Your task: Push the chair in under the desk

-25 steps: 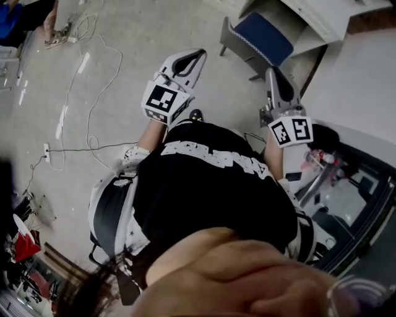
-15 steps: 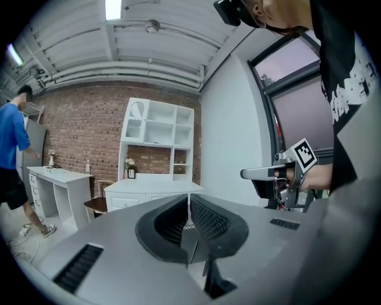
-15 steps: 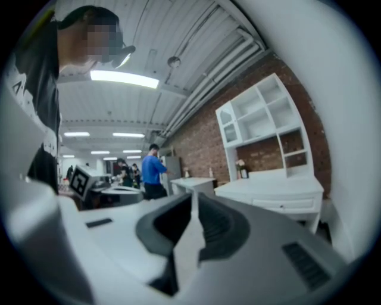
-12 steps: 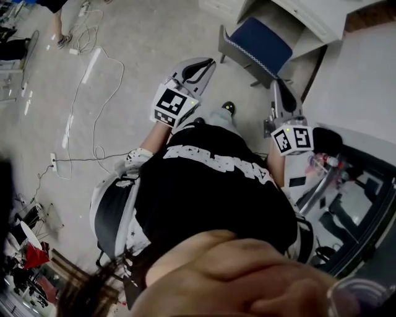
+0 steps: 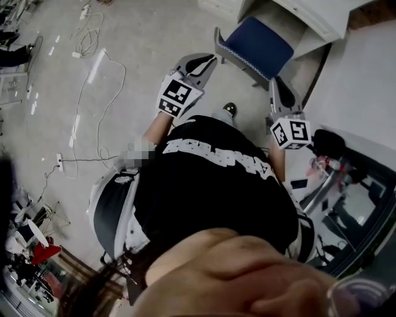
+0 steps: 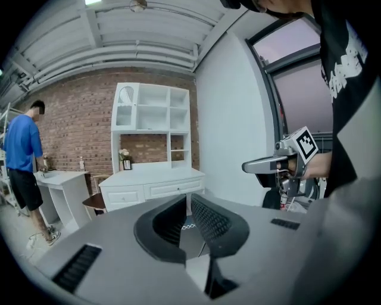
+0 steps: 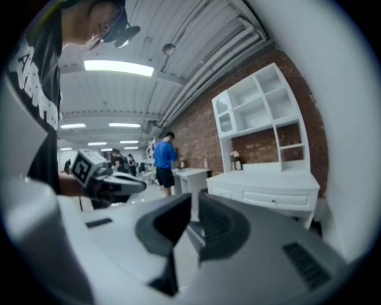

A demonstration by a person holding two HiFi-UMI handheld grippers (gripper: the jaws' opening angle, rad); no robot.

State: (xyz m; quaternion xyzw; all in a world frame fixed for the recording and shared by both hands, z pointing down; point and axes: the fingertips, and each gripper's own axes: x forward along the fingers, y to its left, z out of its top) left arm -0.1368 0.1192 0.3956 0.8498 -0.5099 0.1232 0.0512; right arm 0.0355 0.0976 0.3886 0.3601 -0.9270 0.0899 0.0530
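The chair, with a blue seat [image 5: 258, 38] and grey frame, stands pulled out from the white desk [image 5: 322, 15] at the top of the head view. My left gripper [image 5: 209, 59] points at the chair's near-left corner, just short of it. Its jaws are nearly together and starting to open, with nothing between them [image 6: 188, 200]. My right gripper [image 5: 275, 84] is held shut and empty, aimed at the chair's near-right side [image 7: 195, 200]. The desk with its shelf unit [image 6: 152, 181] stands ahead against the brick wall.
White cables [image 5: 93, 68] trail over the floor at the left. A dark machine frame [image 5: 352, 186] stands close at my right. A person in blue [image 6: 21, 161] stands at another white table [image 6: 62, 187] to the left. A white wall [image 6: 232, 119] rises right of the desk.
I have stepped toward the chair. Both grippers have moved forward and now sit closer to its near edge.
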